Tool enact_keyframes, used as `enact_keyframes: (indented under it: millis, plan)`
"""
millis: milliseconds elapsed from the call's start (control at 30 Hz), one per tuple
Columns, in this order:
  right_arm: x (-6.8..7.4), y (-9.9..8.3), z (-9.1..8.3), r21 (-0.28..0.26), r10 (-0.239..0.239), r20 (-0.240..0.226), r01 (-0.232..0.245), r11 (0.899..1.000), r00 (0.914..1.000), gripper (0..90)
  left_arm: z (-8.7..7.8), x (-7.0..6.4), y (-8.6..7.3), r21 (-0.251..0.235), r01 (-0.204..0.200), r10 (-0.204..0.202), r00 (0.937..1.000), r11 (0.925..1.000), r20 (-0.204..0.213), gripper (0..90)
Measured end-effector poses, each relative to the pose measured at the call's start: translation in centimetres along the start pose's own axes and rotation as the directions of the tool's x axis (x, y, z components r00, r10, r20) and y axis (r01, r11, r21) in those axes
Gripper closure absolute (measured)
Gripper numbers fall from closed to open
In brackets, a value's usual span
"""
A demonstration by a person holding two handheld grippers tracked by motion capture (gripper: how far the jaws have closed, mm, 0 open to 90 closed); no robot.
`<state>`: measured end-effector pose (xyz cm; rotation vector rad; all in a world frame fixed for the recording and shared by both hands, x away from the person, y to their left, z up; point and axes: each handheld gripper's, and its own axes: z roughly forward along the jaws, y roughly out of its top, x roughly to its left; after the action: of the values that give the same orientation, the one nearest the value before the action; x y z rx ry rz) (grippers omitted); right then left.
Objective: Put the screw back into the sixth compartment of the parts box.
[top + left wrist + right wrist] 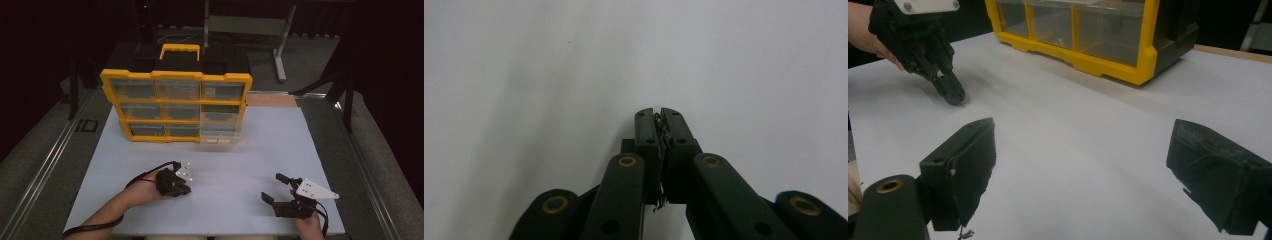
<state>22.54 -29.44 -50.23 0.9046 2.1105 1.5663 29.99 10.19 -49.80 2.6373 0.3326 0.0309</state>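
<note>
A yellow-and-black organizer case (176, 106) with clear drawers stands upright at the back left of the white table (260, 145); its lower corner shows in the right gripper view as the case (1088, 37). My left gripper (185, 190) rests near the front left, jaws pressed together with nothing between them, tips down on the table (659, 112). It also appears far off as the left gripper (952, 95). My right gripper (274, 187) hovers at the front right, jaws wide apart and empty, seen close as the right gripper (1083, 165).
A black stand and a grey table leg (281, 55) sit behind the table on the floor. A wooden strip (272, 99) borders the table's back right edge. Metal rails (45, 160) run along the left side.
</note>
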Motion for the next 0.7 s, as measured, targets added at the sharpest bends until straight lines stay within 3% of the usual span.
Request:
enact_keyframes:
  millis: [100, 367, 700]
  plan:
    - [0.0, 0.0, 0.0, 0.002, 0.001, 0.001, -0.001, 1.0, 1.0, 12.4, -0.2, 0.2, 0.1, -0.001, 0.003, -0.003, 1.0, 1.0, -0.007, 88.4]
    - [-0.1, 0.0, -0.1, -0.004, 0.005, 0.001, -0.005, 1.0, 1.0, 12.4, -2.3, 1.2, 0.1, -0.065, 0.059, -0.06, 0.9979, 0.9962, -0.022, 88.4]
    - [-0.1, 0.0, 0.0, -0.001, 0.003, 0.0, -0.003, 1.0, 1.0, 12.4, -5.1, 1.8, 0.3, -0.091, 0.075, -0.081, 0.994, 0.9931, -0.073, 88.4]
